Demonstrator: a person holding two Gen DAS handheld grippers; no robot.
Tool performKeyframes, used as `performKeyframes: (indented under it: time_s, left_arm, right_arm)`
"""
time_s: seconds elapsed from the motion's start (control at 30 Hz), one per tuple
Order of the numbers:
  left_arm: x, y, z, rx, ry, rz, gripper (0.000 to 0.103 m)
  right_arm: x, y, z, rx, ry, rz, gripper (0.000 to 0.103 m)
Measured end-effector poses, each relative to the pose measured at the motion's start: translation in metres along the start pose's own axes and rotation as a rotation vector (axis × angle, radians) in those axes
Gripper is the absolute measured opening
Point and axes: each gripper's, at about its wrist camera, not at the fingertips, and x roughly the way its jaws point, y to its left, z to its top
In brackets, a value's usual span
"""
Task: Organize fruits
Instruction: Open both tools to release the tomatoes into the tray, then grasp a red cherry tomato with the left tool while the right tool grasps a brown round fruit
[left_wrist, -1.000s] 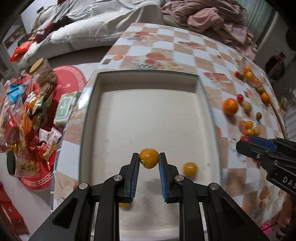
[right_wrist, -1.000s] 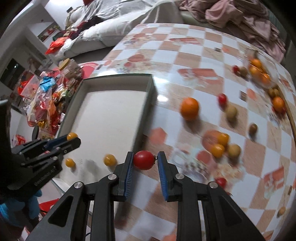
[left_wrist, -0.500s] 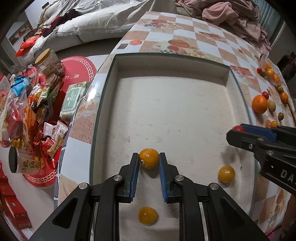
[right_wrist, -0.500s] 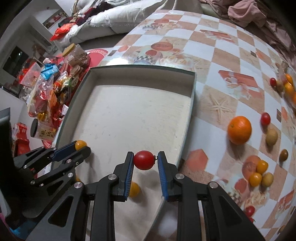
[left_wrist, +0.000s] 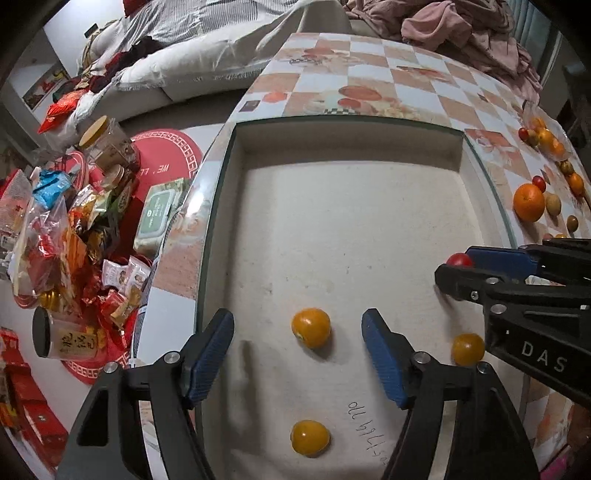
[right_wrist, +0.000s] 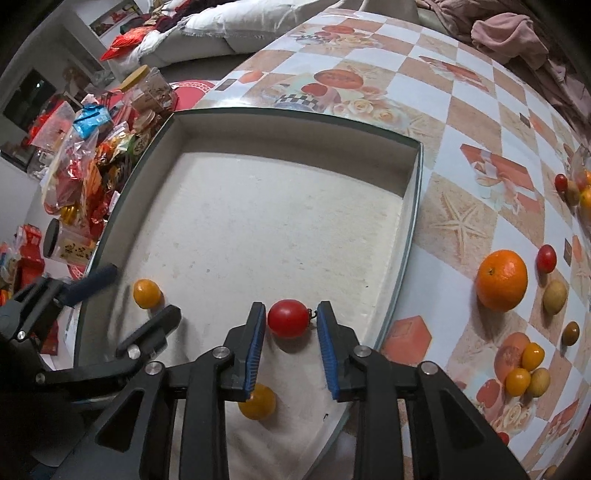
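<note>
A shallow white tray (left_wrist: 229, 155) lies on the checkered table; it also shows in the right wrist view (right_wrist: 413, 206). My left gripper (left_wrist: 297, 345) is open wide, and a yellow-orange fruit (left_wrist: 311, 327) lies on the tray floor between its jaws, touching neither. Two more yellow fruits (left_wrist: 309, 438) (left_wrist: 467, 349) lie in the tray. My right gripper (right_wrist: 290, 325) is shut on a red tomato (right_wrist: 288, 318), low over the tray's right part. From the left wrist view the tomato (left_wrist: 459, 259) sits at the right gripper's tip.
Loose fruits lie on the table right of the tray: a large orange (right_wrist: 501, 279), red tomatoes (right_wrist: 546, 258), small yellow and brownish fruits (right_wrist: 518, 381). Snack bags and jars (left_wrist: 62, 236) crowd the floor left of the table. Clothes (left_wrist: 461, 33) lie at the far end.
My left gripper has opened and let the yellow-orange fruit down onto the tray floor. My right gripper has moved left over the tray with the red tomato.
</note>
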Motion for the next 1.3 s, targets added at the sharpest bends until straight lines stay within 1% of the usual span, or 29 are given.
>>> performKeyframes:
  time_s: [0.07,0.1,0.13,0.2,0.23,0.3,0.43,0.53,0.7,0.9,1.1,1.17,1.3]
  left_arm:
    - [0.002,0.0,0.0,0.002,0.011,-0.003,0.073]
    - [0.002,0.0,0.0,0.004,0.013,-0.004,0.073]
    - [0.001,0.0,0.0,0.006,0.012,-0.003,0.073]
    - [-0.001,-0.001,-0.001,0.011,0.011,-0.003,0.073]
    - [-0.001,-0.001,-0.001,0.013,0.013,-0.003,0.073]
    - [-0.003,-0.003,-0.001,0.019,0.015,-0.001,0.073]
    - [-0.012,-0.013,-0.001,0.044,0.009,-0.001,0.073]
    - [-0.021,-0.025,0.001,0.069,0.0,-0.007,0.073]
    - [-0.036,-0.059,0.004,0.14,-0.027,-0.034,0.073]
    - [-0.055,-0.121,0.006,0.245,-0.046,-0.107,0.073]
    - [-0.067,-0.181,-0.005,0.347,-0.044,-0.177,0.073]
    - [-0.069,-0.199,-0.012,0.372,-0.034,-0.198,0.073]
    - [-0.067,-0.228,-0.026,0.394,0.013,-0.24,0.073]
  right_arm:
    - [0.0,-0.001,0.001,0.008,-0.002,0.007,0.04]
    - [-0.002,-0.001,0.001,0.013,-0.005,0.012,0.044]
    - [-0.004,-0.003,0.001,0.021,-0.012,0.026,0.046]
    - [-0.011,-0.003,0.002,0.029,-0.028,0.047,0.058]
    - [-0.015,-0.003,0.002,0.031,-0.041,0.059,0.062]
    - [-0.025,-0.003,0.003,0.042,-0.072,0.064,0.083]
    - [-0.043,-0.012,0.001,0.093,-0.116,0.08,0.083]
    - [-0.056,-0.024,-0.005,0.128,-0.138,0.067,0.083]
    - [-0.077,-0.059,-0.028,0.211,-0.165,0.027,0.083]
    - [-0.096,-0.112,-0.073,0.342,-0.167,-0.031,0.083]
    - [-0.113,-0.163,-0.127,0.461,-0.157,-0.107,0.083]
    - [-0.118,-0.18,-0.148,0.505,-0.148,-0.132,0.083]
    - [-0.126,-0.208,-0.189,0.575,-0.128,-0.188,0.083]
